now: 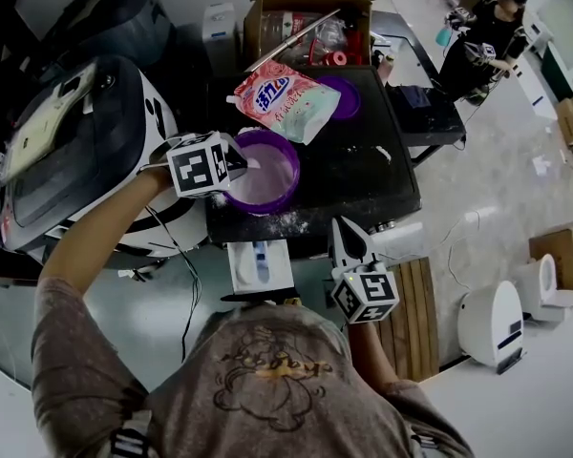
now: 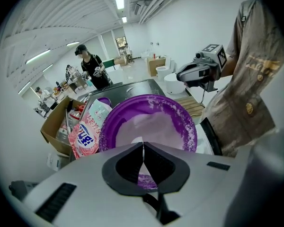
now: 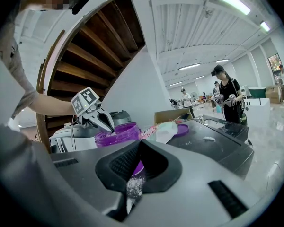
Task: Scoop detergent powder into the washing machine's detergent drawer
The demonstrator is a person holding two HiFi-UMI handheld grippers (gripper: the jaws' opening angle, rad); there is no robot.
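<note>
Centrally, the left gripper (image 1: 252, 164) was held closed at the purple bowl's (image 1: 285, 197) left rim; the right gripper (image 1: 337, 222), likewise closed, was poised clear at lower right.

Support: a black top (image 1: 363, 184), flat and glossy. Four things lie on it.

1. We see a purple bowl (image 1: 292, 168) at its near left corner, upright, with pale powder inside.
2. A pink-and-white detergent bag (image 1: 286, 101) lies flat behind the bowl, its near edge just beside the rim.
3. A purple lid (image 1: 348, 97) lies at the far edge, partly under the bag.
4. A small white scrap (image 1: 383, 153) sits right of centre, well apart from the rest.

We note spilled powder (image 1: 267, 223) dusting the top beside the bowl.
</note>
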